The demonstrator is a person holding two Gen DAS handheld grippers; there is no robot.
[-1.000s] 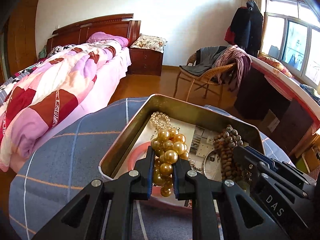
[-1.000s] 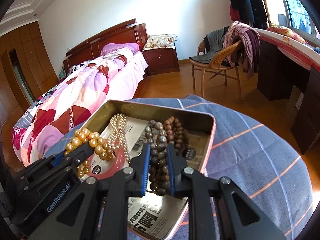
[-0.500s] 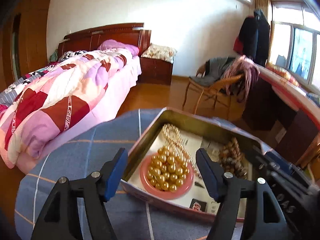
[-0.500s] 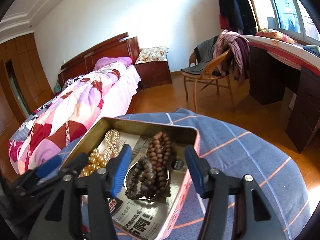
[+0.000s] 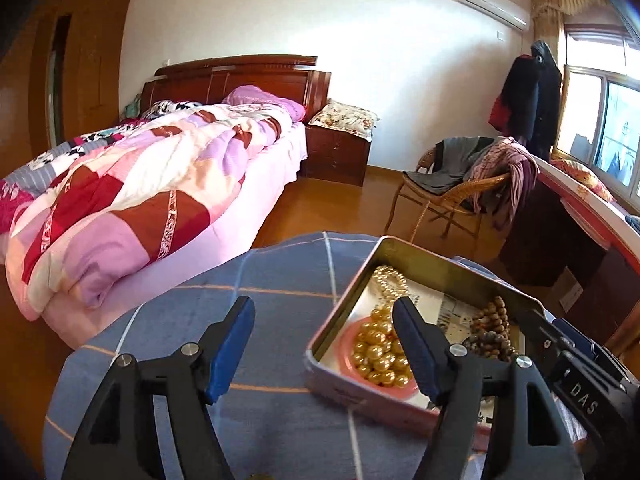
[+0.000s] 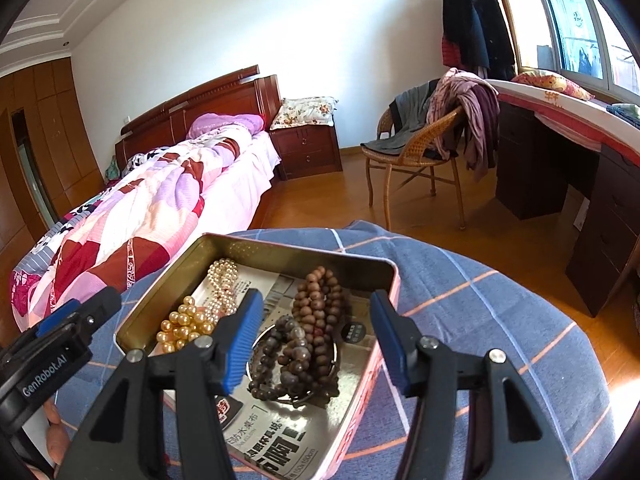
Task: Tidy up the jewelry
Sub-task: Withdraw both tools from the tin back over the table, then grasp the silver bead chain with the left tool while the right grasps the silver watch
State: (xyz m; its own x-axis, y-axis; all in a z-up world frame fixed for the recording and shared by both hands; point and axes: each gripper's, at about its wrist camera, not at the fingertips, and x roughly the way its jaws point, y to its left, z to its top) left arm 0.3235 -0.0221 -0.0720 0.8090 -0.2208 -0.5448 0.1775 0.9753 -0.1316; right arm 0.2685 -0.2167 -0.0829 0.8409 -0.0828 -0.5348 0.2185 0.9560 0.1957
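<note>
A metal tin (image 6: 296, 246) lined with newspaper sits on the blue checked cloth. In it lie a gold bead bracelet (image 6: 180, 324) on a pink dish (image 5: 348, 336), a white pearl strand (image 6: 224, 284), brown wooden beads (image 6: 320, 300) and darker beads (image 6: 284, 360) on a small metal dish. My right gripper (image 6: 316, 304) hangs open just above the brown and dark beads, holding nothing. My left gripper (image 5: 322, 312) is open and empty at the tin's (image 5: 352, 288) left corner, its right finger over the gold beads (image 5: 380, 356). Each gripper shows in the other's view.
The cloth-covered round table (image 5: 256, 280) drops off at its edges. Beyond it are a bed (image 5: 140, 184) on the left, a nightstand (image 5: 336, 152), a wicker chair (image 6: 416, 148) draped with clothes and a desk (image 6: 560, 128) by the window. A hand (image 6: 52, 420) shows under the left gripper.
Both grippers have opened. The left let the gold beads down onto the pink dish and drew back to the left. The right released the brown beads into the tin.
</note>
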